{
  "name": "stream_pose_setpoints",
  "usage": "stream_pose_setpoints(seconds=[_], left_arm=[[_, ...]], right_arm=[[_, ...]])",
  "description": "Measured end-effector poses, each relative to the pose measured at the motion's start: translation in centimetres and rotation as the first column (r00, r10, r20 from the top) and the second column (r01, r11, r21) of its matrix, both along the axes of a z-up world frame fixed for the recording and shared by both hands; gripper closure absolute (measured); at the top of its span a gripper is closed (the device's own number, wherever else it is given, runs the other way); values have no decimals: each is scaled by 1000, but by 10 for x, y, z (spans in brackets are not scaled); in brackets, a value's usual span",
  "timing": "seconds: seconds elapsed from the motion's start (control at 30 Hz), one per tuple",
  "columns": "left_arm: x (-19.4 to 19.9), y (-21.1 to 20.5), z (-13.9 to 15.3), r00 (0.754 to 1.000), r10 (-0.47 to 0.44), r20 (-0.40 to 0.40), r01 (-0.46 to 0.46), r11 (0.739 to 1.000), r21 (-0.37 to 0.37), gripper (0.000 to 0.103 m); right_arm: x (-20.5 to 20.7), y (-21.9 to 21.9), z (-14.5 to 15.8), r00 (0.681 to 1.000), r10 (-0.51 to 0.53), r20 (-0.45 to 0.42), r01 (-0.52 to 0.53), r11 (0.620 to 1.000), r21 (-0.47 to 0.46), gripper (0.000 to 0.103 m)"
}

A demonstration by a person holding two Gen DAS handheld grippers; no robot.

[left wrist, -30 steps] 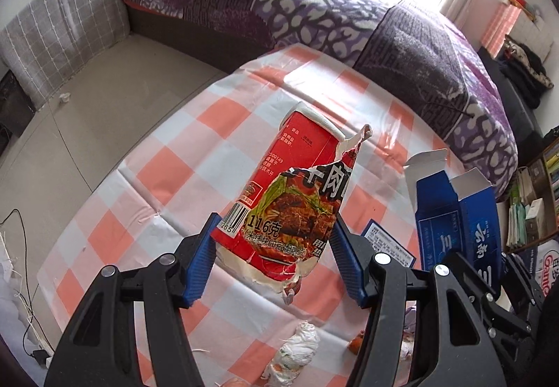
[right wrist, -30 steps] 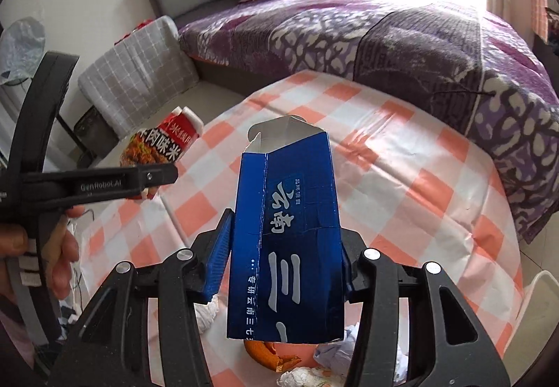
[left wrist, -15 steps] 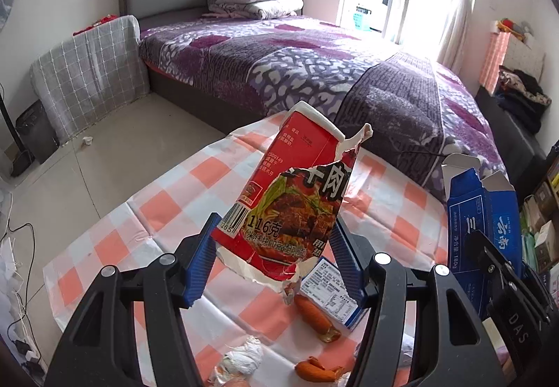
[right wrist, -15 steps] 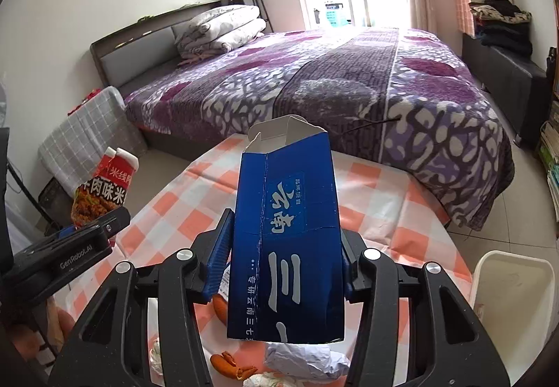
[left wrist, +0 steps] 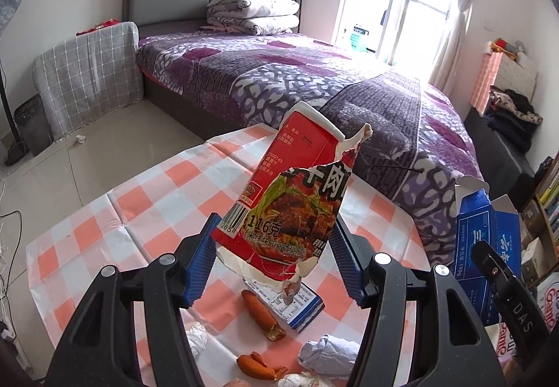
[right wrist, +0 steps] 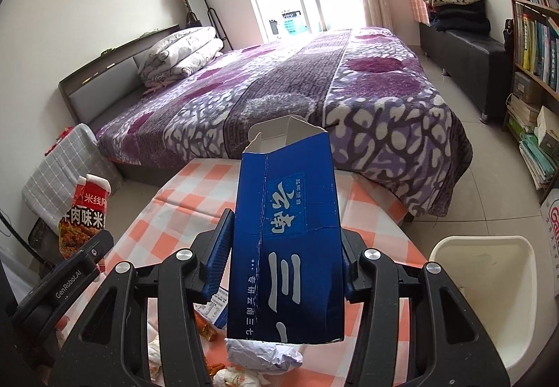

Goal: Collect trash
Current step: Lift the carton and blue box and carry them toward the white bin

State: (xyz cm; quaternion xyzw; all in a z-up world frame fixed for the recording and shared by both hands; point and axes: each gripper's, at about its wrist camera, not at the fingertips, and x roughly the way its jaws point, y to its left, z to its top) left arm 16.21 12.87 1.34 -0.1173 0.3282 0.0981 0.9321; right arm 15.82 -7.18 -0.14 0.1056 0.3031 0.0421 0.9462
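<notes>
Torn red noodle carton [left wrist: 293, 208], ragged white edges, food photo, barcode and "116克" printed on it, clamped upright in the left gripper [left wrist: 272, 261] above the checked worktop [left wrist: 139, 212]. Blue box [right wrist: 286, 240], top flaps open, white characters "云南" and "三", pinched in the right gripper [right wrist: 283, 261]. Crumpled paper [left wrist: 328, 355] and orange scraps [left wrist: 260, 312] on the worktop's near part. White bin [right wrist: 489, 303] at right.

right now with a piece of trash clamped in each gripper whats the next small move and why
Probably swing the right gripper, shut on the tall dark blue cardboard carton, rightward over the white plastic bin and let go. The bin stands open just right of the checked table. The left gripper could follow with its torn red noodle packet.
</notes>
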Motion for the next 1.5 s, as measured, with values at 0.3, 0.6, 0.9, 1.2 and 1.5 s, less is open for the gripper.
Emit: stream_pose_setpoints(seconds=[0.3,0.6,0.9,1.2,1.5], left_arm=[[-6,-30,4,998,-57,10,56,998,21,42],[-9,-72,4,987,-158,6,158,987,43,42],[-12,-113,-3,963,-270,-18,271,961,63,42],[-23,-164,-11,912,-409,-44,411,910,55,42],[-37,-220,-20,849,-523,-71,527,848,57,42]], right_arm=[[-12,-34,4,998,-57,-5,57,998,17,55],[-23,-79,6,988,-150,-25,151,987,50,55],[-38,-135,9,965,-257,-57,261,962,83,55],[-53,-188,7,926,-360,-116,372,922,108,49],[-83,-245,7,873,-474,-117,488,856,170,26]])
